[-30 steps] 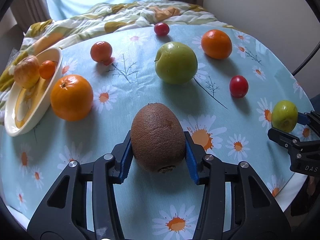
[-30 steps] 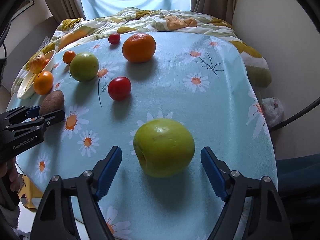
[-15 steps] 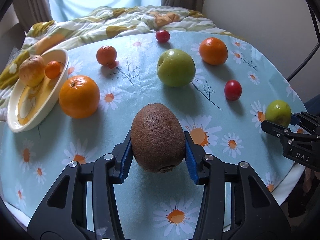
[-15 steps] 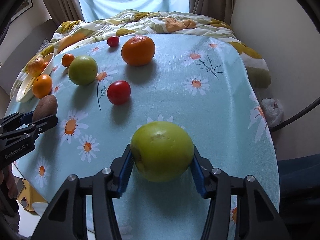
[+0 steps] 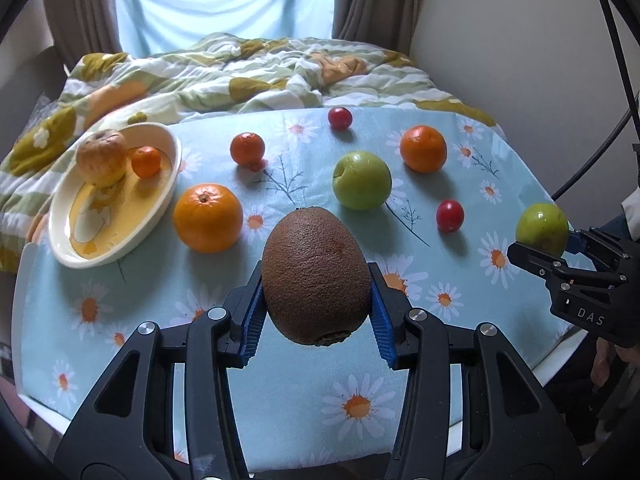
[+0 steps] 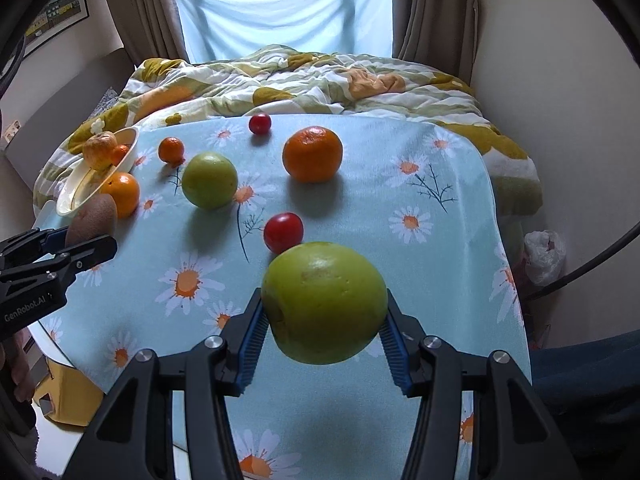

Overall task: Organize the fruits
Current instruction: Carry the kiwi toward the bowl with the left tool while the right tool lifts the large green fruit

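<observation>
My left gripper (image 5: 316, 316) is shut on a brown kiwi (image 5: 316, 276) and holds it above the table's near edge. My right gripper (image 6: 325, 328) is shut on a green apple (image 6: 325, 304), lifted off the cloth; it also shows in the left wrist view (image 5: 542, 229). A cream oval dish (image 5: 160, 200) at the left holds a yellowish apple (image 5: 102, 156) and a small mandarin (image 5: 146, 161). On the daisy tablecloth lie a large orange (image 5: 208, 217), a second green apple (image 5: 362, 185), another orange (image 5: 423, 149), a small mandarin (image 5: 247, 148) and two red cherry tomatoes (image 5: 449, 215) (image 5: 339, 117).
The table (image 5: 280, 392) stands against a bed with a rumpled quilt (image 5: 248, 72) behind it. A wall (image 6: 560, 100) lies to the right, with a white plastic bag (image 6: 546, 256) on the floor beside the table. A curtained window is at the back.
My right gripper shut on the green apple and lifted it off the cloth. My left gripper, still holding the kiwi, rose and drew back, so more of the table shows.
</observation>
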Available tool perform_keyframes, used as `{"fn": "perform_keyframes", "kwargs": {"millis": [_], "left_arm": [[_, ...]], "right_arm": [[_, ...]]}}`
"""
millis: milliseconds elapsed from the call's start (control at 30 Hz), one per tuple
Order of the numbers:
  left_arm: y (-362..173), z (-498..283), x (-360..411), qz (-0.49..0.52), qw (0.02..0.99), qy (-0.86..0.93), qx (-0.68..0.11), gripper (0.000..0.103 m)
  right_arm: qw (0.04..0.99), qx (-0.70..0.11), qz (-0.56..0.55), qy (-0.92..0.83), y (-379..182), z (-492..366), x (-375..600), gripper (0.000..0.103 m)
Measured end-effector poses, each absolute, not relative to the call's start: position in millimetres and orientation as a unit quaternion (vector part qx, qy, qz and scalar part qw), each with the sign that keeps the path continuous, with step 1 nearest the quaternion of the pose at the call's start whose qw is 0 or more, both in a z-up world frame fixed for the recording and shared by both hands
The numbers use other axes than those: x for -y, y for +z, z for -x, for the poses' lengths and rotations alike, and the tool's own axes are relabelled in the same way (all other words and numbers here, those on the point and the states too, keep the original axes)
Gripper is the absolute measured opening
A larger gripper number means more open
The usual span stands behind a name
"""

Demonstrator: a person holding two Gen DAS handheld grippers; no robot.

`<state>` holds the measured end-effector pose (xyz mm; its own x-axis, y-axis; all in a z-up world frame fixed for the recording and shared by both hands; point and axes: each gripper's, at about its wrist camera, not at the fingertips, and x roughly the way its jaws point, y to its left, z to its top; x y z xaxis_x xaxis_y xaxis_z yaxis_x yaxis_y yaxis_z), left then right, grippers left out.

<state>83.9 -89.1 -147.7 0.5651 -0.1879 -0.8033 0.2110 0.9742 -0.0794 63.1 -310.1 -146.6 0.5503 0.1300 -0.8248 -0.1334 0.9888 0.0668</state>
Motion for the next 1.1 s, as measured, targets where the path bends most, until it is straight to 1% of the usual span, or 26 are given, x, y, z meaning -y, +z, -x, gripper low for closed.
{"fn": "perform_keyframes", "kwargs": {"millis": [300,567,800,1100], "left_arm": [[-109,-81,52,0.009,0.901,-0.095,-0.424,0.052],[-86,-95,-7,0.014,0.907,-0.083,-0.414,0.052],[-85,-114,-72,0.01,0.907,-0.071,-0.415,0.052],[-101,-153,-146,0.006,0.9,-0.07,-0.429,0.052]], "right_arm": [[0.887,-0.444,0.016,0.123,-109,-72,270,0.049],[0.89,-0.431,0.017,0.148,-84,-89,210,0.049],[0.888,-0.431,0.009,0.158,-78,-107,152,0.049],[0.886,-0.437,0.0,0.157,-80,-134,81,0.049]]}}
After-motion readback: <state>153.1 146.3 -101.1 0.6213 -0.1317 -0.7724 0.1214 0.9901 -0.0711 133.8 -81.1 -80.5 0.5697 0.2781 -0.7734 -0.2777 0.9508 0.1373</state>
